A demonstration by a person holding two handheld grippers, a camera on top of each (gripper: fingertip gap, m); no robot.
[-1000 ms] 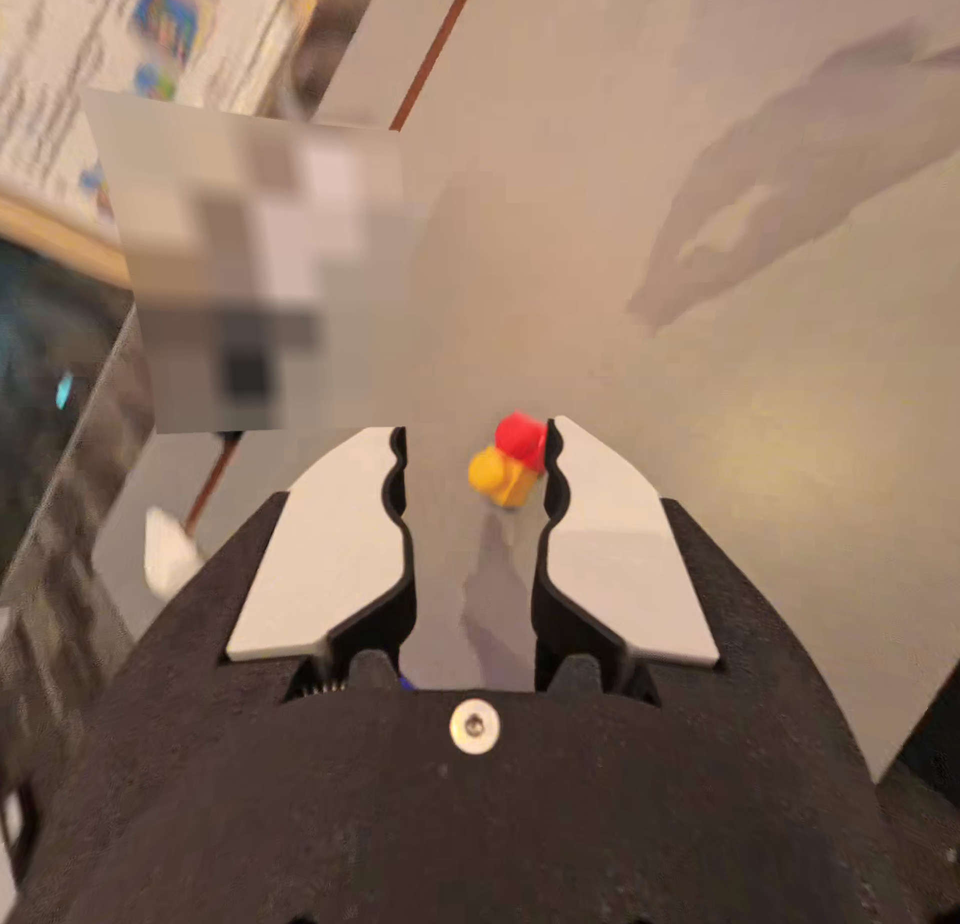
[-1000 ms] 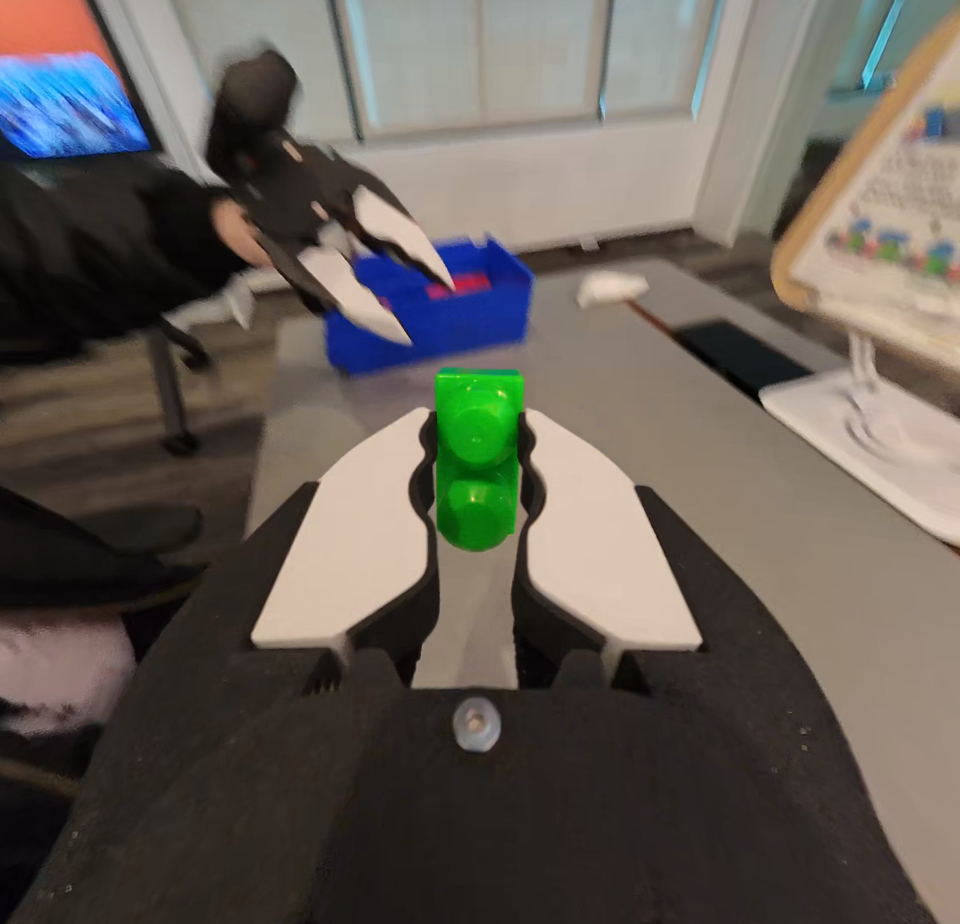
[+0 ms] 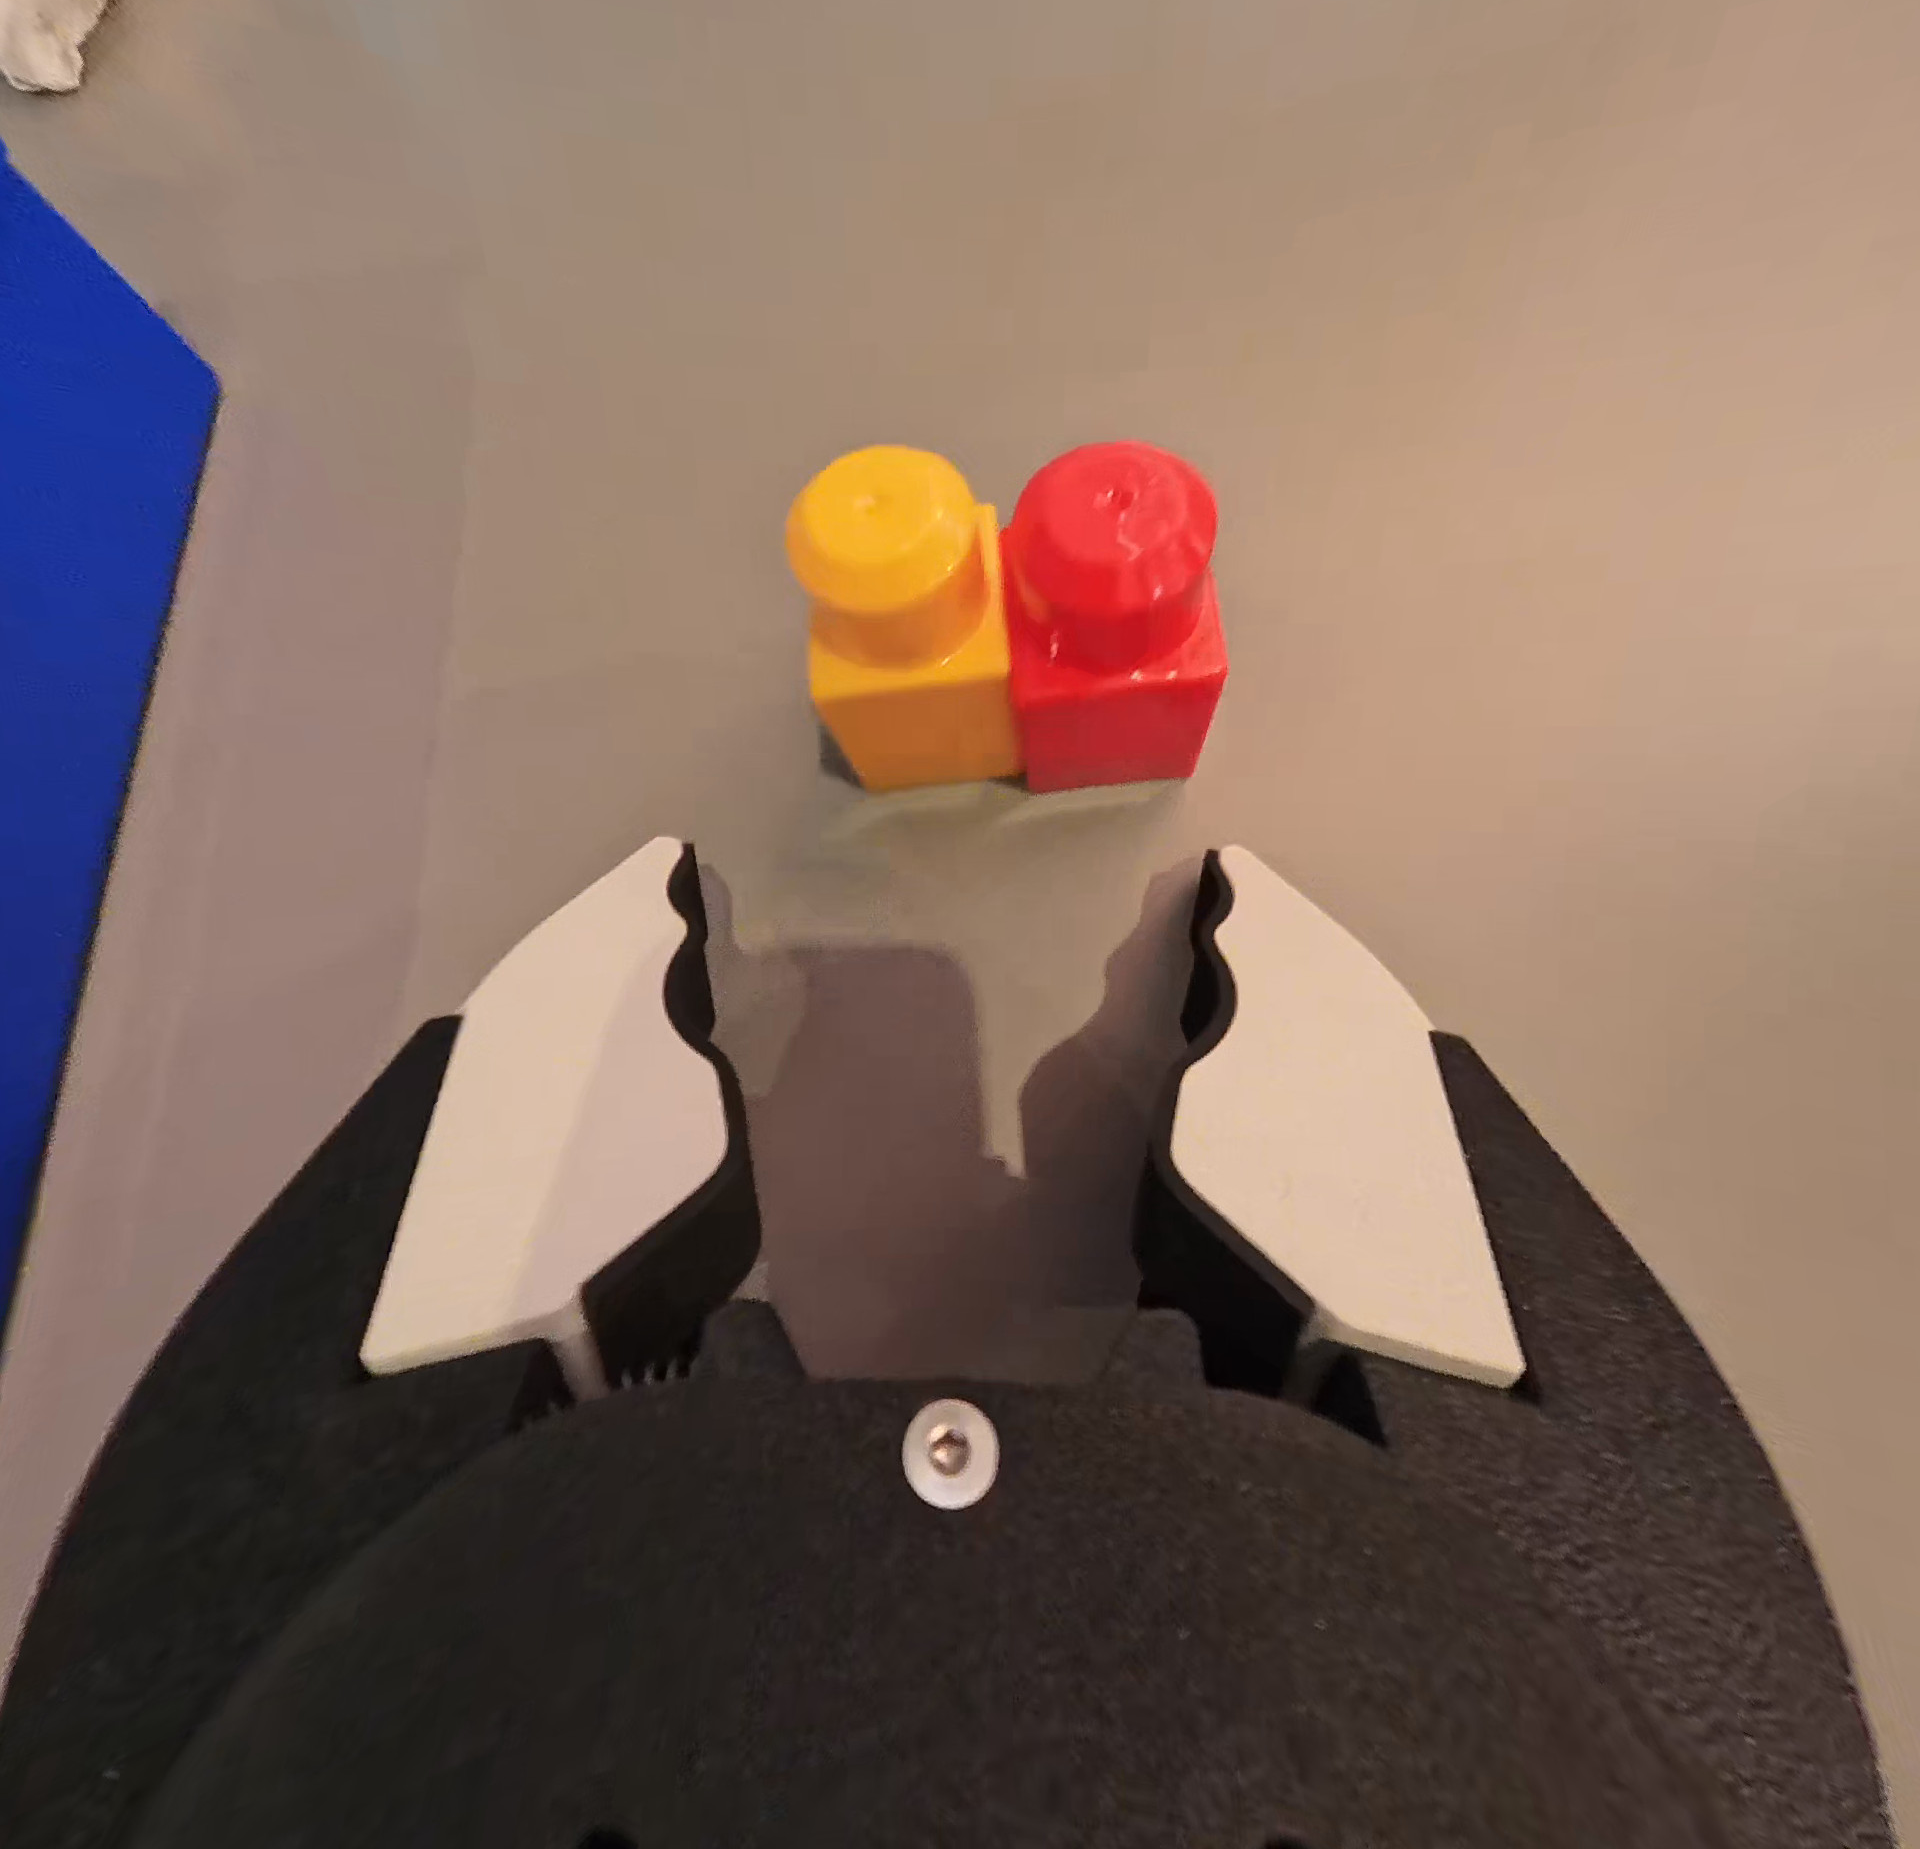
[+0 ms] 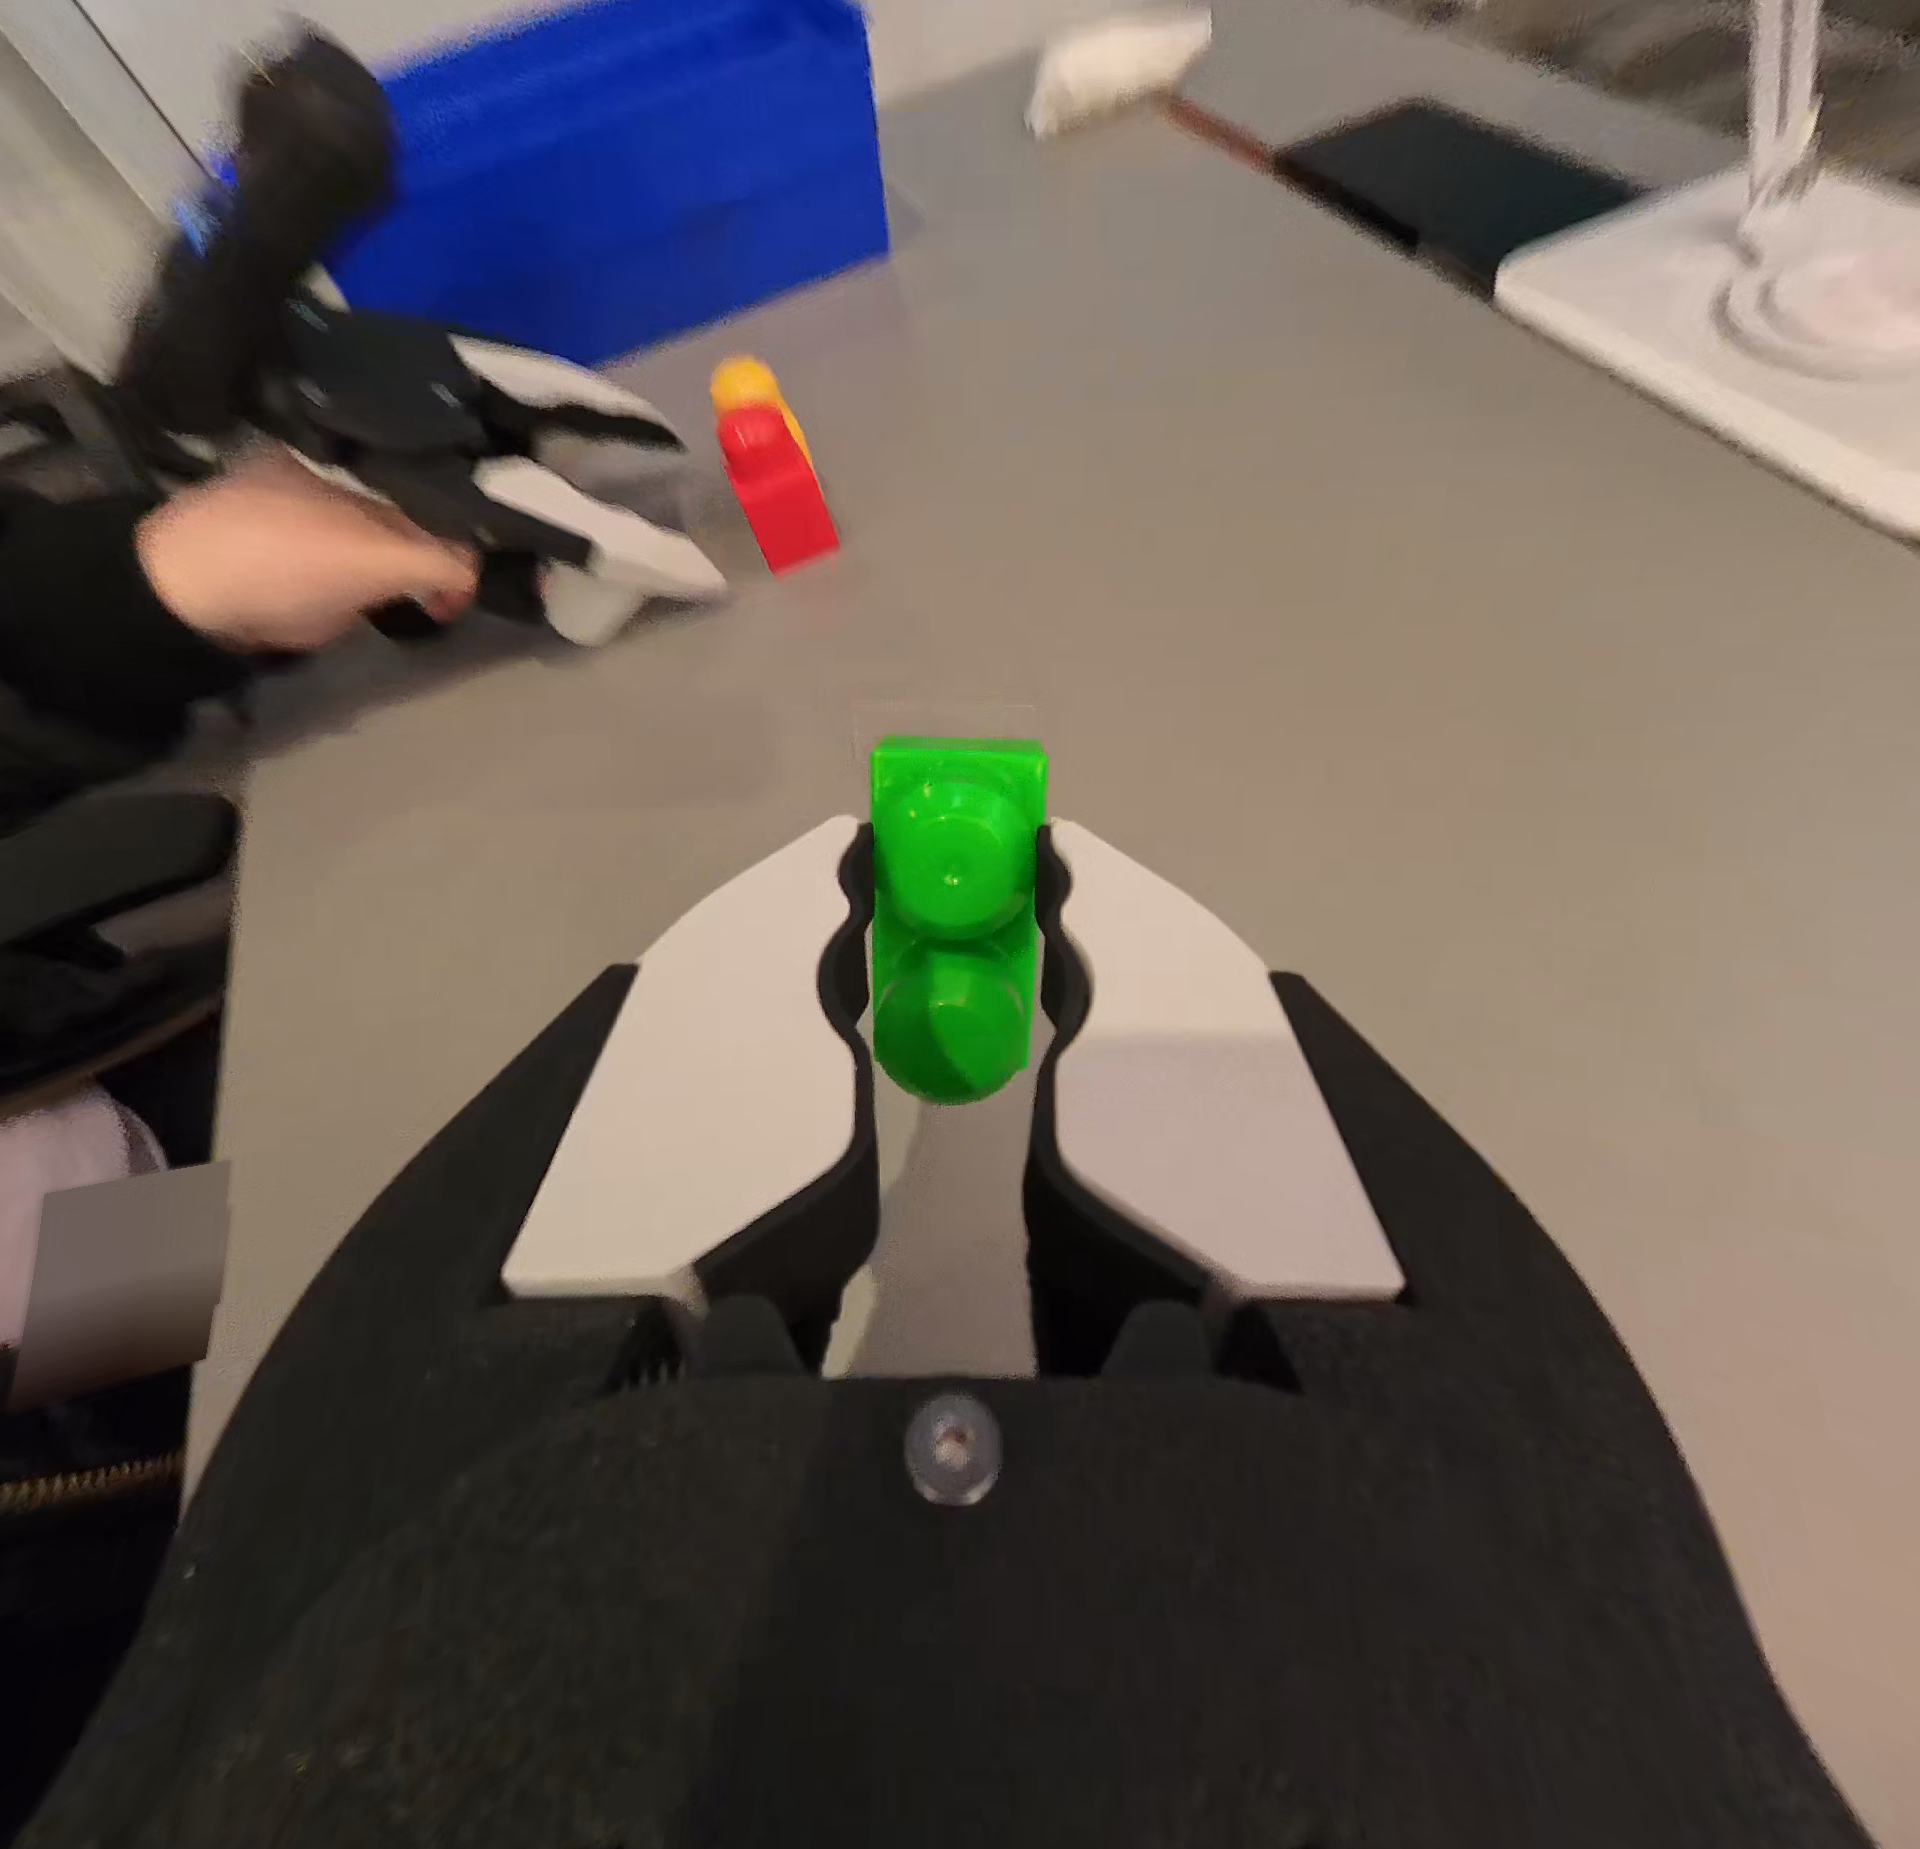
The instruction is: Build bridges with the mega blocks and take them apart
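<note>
Two single-stud piers, yellow block (image 3: 906,623) and red block (image 3: 1117,620), stand touching mid-frame on the surface (image 3: 1455,449). Left hand-held gripper (image 3: 948,890) gapes empty below them; right hand-held gripper (image 4: 954,843) clamps the green block (image 4: 956,916), seemingly the unplaced span.

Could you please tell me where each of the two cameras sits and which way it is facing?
Left wrist view: on the left gripper, facing down at the grey table; its open jaws frame the yellow block and red block.
Right wrist view: on the right gripper, facing across the table; its jaws hold the green block; a hand shows.
Shared: both blocks, the blue bin.
</note>
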